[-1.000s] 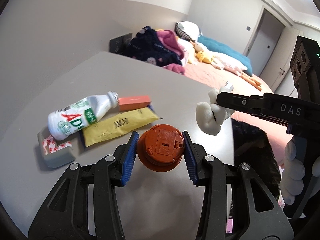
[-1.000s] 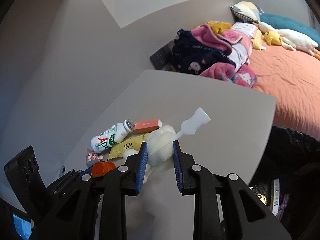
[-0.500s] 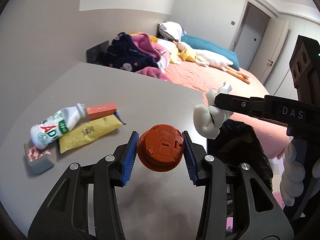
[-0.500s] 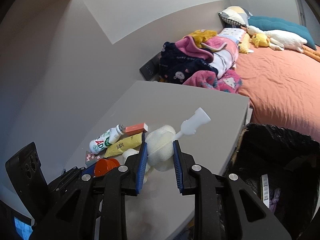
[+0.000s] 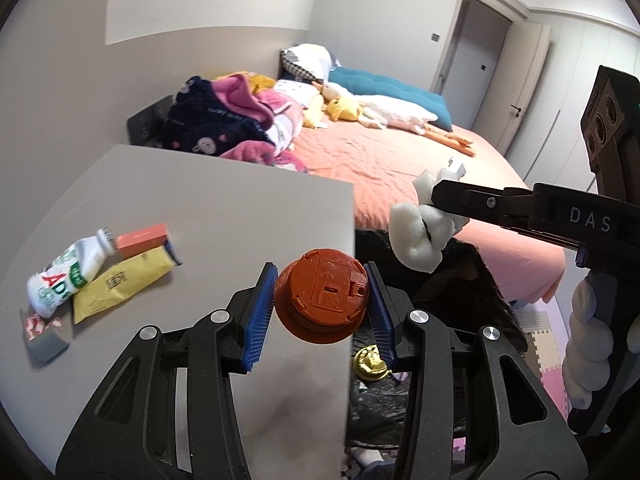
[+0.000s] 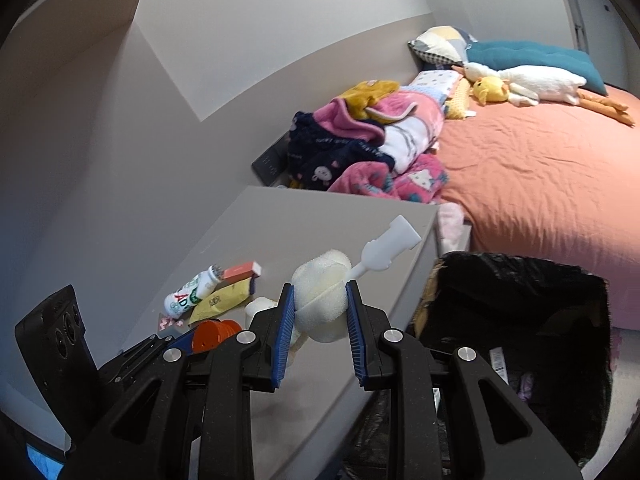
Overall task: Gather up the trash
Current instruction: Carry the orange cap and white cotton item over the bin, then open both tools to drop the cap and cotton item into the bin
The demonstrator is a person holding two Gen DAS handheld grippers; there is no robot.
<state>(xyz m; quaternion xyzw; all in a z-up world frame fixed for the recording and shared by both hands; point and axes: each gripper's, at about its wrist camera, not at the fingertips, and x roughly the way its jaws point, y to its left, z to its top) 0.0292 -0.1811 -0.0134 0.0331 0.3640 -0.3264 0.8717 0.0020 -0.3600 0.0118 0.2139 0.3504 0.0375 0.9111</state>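
Left gripper point(image 5: 322, 300) is clamping an orange round cap point(image 5: 323, 300) between its 2 blue pads, hanging over the grey table point(image 5: 224, 216) edge. Right gripper point(image 6: 320, 316) is squeezing a white foam sponge point(image 6: 320, 300), its white plastic handle point(image 6: 390, 246) sticking out ahead, also over the table edge. Black bin bag point(image 6: 516, 320) is sitting open just beside the table, below and right of both grippers, with some trash already lying inside. 4 items are lying on the table well behind: a white drink bottle point(image 5: 68, 272) on its side, an orange box point(image 5: 142, 236) touching it, a yellow packet point(image 5: 120, 282) beside both, and a small grey carton point(image 5: 44, 334) near the corner.
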